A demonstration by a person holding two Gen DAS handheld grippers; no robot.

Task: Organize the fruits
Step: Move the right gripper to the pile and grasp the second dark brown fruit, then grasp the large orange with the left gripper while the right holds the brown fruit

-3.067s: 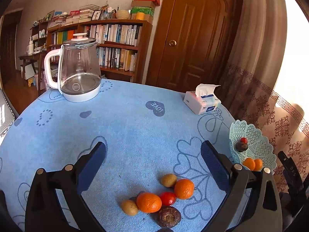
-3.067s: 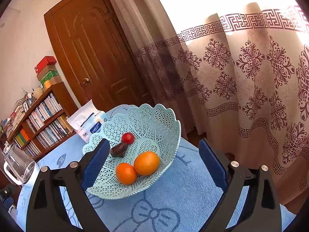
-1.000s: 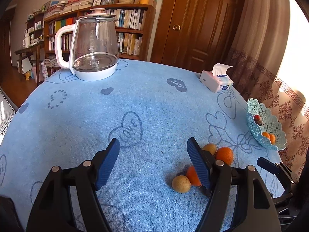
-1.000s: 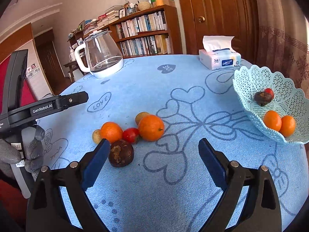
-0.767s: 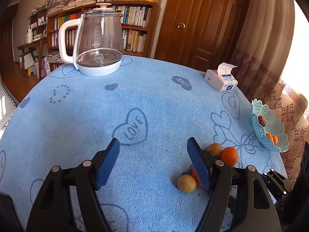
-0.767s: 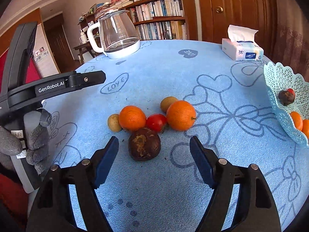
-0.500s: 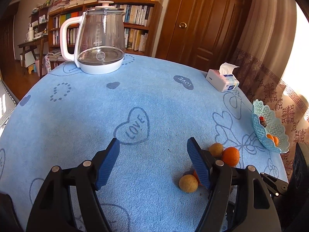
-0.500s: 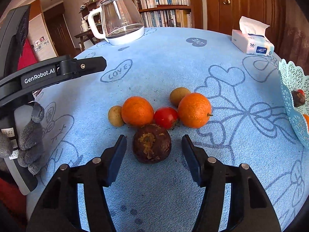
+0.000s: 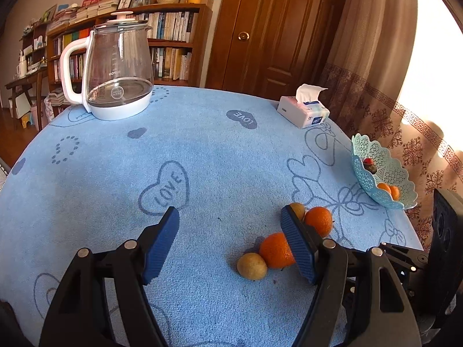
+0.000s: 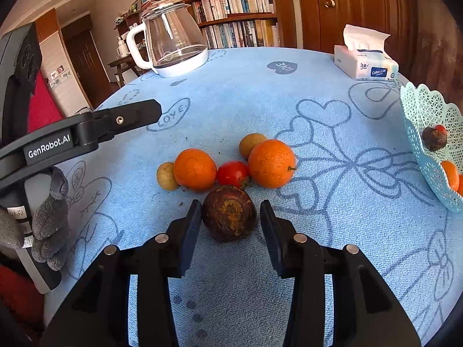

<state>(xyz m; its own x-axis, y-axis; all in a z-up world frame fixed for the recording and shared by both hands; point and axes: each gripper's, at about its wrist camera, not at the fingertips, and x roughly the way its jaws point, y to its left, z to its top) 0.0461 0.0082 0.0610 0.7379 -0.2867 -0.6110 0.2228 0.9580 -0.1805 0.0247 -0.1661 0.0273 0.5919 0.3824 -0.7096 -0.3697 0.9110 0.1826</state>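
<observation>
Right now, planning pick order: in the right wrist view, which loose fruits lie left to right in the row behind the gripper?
Small yellow-brown fruit → left orange → red tomato → right orange.

On the cloth: two oranges (image 10: 194, 169), two small tan fruits (image 10: 167, 175), one tomato (image 10: 233, 173), one dark brown fruit (image 10: 228, 217). In the basket (image 10: 425, 133): two oranges (image 9: 389, 189), one dark fruit (image 10: 434, 138), one red one (image 10: 441, 128). One kettle (image 10: 173, 43), one tissue box (image 10: 366, 63).
</observation>
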